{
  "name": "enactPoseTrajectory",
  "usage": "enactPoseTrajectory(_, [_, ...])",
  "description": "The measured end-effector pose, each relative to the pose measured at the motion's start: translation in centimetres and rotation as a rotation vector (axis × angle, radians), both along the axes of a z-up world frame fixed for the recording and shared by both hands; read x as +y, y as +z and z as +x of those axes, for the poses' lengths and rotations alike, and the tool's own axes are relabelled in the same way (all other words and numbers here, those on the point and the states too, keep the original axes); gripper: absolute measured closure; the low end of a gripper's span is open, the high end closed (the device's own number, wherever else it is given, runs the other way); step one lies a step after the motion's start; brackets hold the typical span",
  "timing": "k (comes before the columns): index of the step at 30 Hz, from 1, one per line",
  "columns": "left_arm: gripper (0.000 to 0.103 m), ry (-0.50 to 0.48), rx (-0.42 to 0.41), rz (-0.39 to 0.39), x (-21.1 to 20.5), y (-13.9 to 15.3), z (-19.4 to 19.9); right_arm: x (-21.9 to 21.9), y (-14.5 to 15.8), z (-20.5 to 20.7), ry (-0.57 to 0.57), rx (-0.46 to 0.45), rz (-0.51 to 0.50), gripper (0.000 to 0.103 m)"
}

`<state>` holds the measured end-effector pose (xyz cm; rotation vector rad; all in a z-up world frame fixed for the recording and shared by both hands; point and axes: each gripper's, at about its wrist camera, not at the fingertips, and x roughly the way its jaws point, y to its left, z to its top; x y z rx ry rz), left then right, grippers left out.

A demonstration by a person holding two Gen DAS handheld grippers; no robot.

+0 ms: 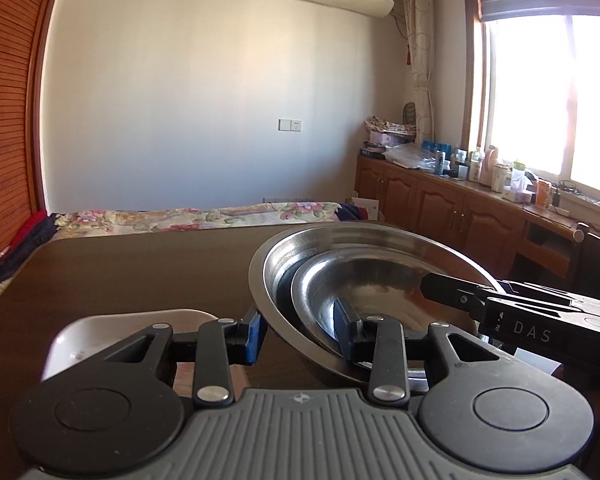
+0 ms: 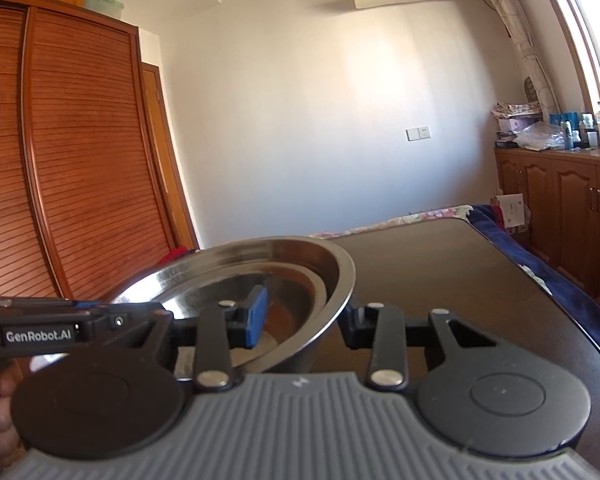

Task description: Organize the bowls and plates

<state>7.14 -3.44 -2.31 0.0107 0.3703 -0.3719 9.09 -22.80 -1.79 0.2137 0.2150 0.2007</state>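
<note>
Both my grippers clamp the nested steel bowls.

My left gripper (image 1: 300, 334) pinches the rim of the large round stainless-steel bowl (image 1: 276, 264), lower centre; a smaller steel bowl (image 1: 364, 280) nests inside. My right gripper (image 2: 306, 320) grips the opposite rim above the dark brown table (image 1: 140, 272).

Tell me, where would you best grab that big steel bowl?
By its rim. The big steel bowl flares into a thin lip, so one finger goes inside and one outside, from opposite sides, as the left hand-held gripper and right hand-held gripper do.
</note>
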Motion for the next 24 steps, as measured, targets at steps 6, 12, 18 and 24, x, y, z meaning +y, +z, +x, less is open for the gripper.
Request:
enactPoseTrajectory(6, [0.064,0.037,0.007,-0.008,2.5,0.6,0.1,1.4,0.3,0.5,0.041,0.002,-0.011,0.063])
enactPoseTrajectory(12, [0.064,0.087,-0.003,-0.011,5.0,1.1,0.2,3.5,0.8,1.1,0.09,0.001,-0.029,0.063])
enactPoseTrajectory(18, [0.064,0.141,0.007,0.005,7.2,0.7,0.7,5.7,1.1,1.9,0.148,0.006,-0.051,0.063])
enactPoseTrajectory(24, [0.064,0.18,0.016,0.028,9.3,0.1,0.5,7.7,0.7,2.3,0.197,0.02,-0.063,0.063])
